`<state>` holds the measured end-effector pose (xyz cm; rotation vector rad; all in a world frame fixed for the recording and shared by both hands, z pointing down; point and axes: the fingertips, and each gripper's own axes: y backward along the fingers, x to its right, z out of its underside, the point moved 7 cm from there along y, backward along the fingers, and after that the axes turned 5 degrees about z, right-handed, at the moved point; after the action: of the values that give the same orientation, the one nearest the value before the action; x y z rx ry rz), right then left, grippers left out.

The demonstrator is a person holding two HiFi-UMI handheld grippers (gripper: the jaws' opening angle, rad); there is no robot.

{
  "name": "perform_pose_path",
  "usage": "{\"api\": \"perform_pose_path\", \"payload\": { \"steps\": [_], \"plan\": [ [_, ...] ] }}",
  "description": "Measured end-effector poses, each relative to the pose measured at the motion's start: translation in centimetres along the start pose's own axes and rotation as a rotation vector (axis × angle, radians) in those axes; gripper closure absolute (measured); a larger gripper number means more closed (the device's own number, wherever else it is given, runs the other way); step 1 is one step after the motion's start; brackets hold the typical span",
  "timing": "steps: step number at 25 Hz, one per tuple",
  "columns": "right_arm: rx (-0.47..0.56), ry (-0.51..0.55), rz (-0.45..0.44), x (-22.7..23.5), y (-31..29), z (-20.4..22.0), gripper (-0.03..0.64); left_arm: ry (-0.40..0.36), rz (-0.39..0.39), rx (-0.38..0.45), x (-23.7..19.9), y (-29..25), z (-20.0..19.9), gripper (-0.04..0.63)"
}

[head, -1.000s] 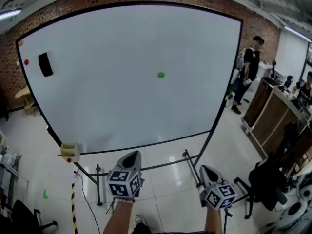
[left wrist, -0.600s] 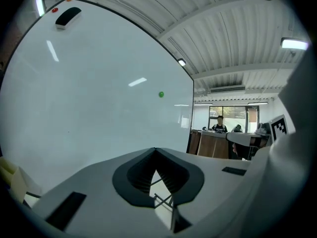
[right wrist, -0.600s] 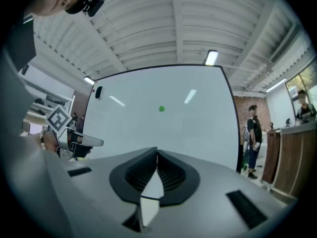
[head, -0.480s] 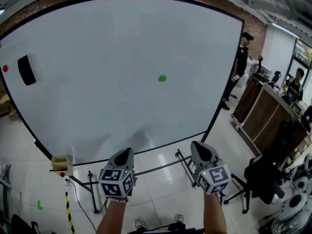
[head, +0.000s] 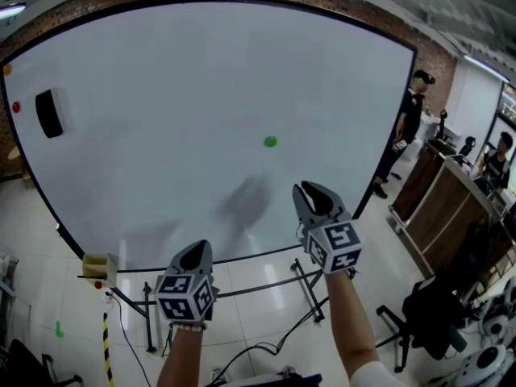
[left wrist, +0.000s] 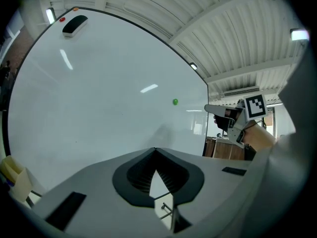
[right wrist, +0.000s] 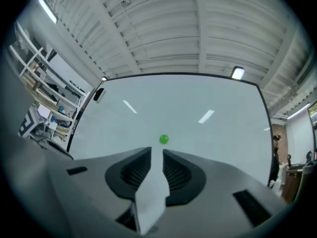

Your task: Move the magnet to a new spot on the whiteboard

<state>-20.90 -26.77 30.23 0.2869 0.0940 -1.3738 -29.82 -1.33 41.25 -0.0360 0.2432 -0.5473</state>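
A small green magnet (head: 270, 142) sticks near the middle of the big whiteboard (head: 161, 79). My right gripper (head: 310, 189) is raised in front of the board, below and slightly right of the magnet, apart from it. In the right gripper view the magnet (right wrist: 163, 139) sits just above the tips of the right gripper (right wrist: 157, 151), whose jaws are opening with nothing between them. My left gripper (head: 198, 250) hangs lower at the board's bottom edge. In the left gripper view the tips of the left gripper (left wrist: 155, 149) meet, holding nothing, and the magnet (left wrist: 175, 101) is far off.
A black eraser (head: 48, 113), a red magnet (head: 15, 106) and an orange one (head: 6, 69) sit at the board's left edge. A yellow holder (head: 97, 264) hangs at its lower left corner. The stand's legs (head: 302, 276) lie below. A person (head: 409, 127) and wooden counters (head: 451, 196) are at the right.
My right gripper has risen from beside the stand up in front of the board, toward the green magnet, and its jaws have parted. The left gripper stayed low.
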Motion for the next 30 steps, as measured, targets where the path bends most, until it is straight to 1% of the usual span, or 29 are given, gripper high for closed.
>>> {"api": "perform_pose_path", "payload": {
  "steps": [2,3,5,7,11,15,17,25,28,30],
  "plan": [
    [0.004,0.024,-0.004,0.2,-2.1,-0.8,0.468,0.009,-0.011,0.002,0.0,-0.1,0.2,0.607],
    [0.005,0.037,-0.002,0.2,-3.2,-1.2,0.460,0.012,-0.016,0.002,-0.1,-0.1,0.3,0.607],
    [0.002,0.070,0.006,0.3,-5.1,-1.7,0.414,0.020,-0.023,0.000,-0.1,-0.2,0.5,0.607],
    [-0.006,0.113,0.016,0.1,-6.9,-2.0,0.399,0.031,-0.025,-0.001,-0.2,-0.3,0.7,0.607],
    [-0.034,0.176,0.034,0.0,-10.1,-2.1,0.399,0.039,-0.028,-0.004,-0.4,-0.4,0.9,0.607],
    [-0.066,0.217,0.054,-0.4,-11.8,-2.1,0.408,0.042,-0.030,-0.003,-0.8,-0.2,0.9,0.607],
    [-0.077,0.229,0.065,-0.4,-12.3,-1.9,0.434,0.044,-0.031,0.001,-0.8,-0.1,0.8,0.607],
    [-0.108,0.255,0.080,-0.6,-13.6,-1.4,0.446,0.057,-0.032,0.005,-1.4,0.5,1.0,0.607],
    [-0.115,0.258,0.082,-0.6,-13.9,-1.3,0.470,0.062,-0.033,0.002,-1.6,0.6,1.2,0.607],
    [-0.118,0.258,0.082,-0.6,-13.9,-1.3,0.471,0.063,-0.033,0.000,-1.7,0.6,1.3,0.607]
  ]
}}
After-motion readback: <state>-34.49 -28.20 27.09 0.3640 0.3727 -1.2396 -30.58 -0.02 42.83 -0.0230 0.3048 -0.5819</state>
